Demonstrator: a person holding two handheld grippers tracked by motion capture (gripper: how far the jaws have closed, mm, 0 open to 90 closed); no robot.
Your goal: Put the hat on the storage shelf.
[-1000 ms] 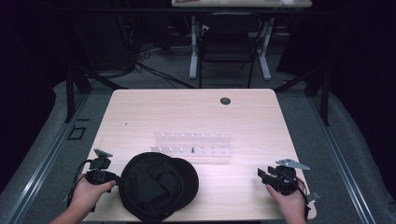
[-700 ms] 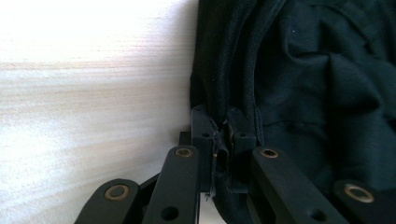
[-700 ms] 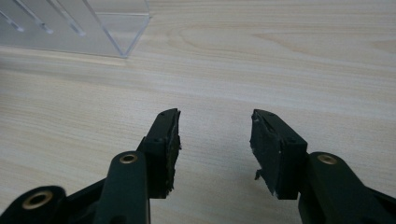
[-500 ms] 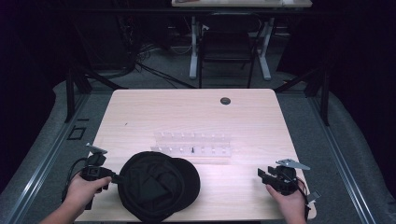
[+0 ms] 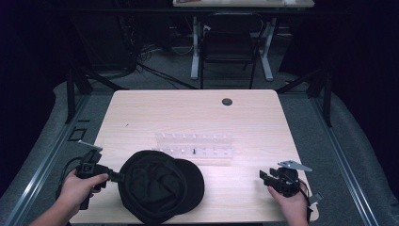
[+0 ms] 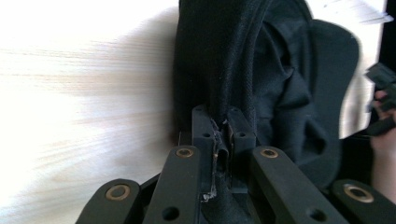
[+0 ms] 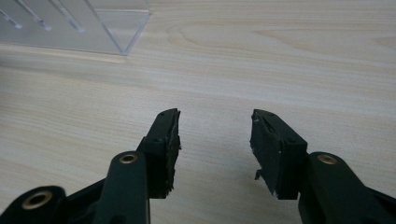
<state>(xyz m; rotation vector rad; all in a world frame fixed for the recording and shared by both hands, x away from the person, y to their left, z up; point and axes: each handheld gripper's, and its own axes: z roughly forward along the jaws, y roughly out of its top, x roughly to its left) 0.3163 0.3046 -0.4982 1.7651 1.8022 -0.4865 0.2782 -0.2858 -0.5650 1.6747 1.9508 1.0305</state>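
A black cap (image 5: 157,186) lies near the front edge of the light wood table (image 5: 188,113), crown to the left and brim to the right. My left gripper (image 5: 113,176) reaches in from the left and is shut on the cap's rim. In the left gripper view the pads (image 6: 219,123) pinch the stitched edge of the cap (image 6: 280,84), which stands up between them. My right gripper (image 5: 264,176) rests at the front right of the table, apart from the cap. Its jaws (image 7: 215,135) stand open over bare wood with nothing between them.
A clear acrylic rack (image 5: 195,146) with small pegs stands just behind the cap, and its corner (image 7: 70,23) lies ahead of the right gripper. A round black grommet (image 5: 227,101) sits at the table's far side. A chair (image 5: 228,47) and desk legs stand beyond the table.
My left hand has drawn slightly left and up with the cap's rim pinched in the gripper. The right hand has stayed where it was.
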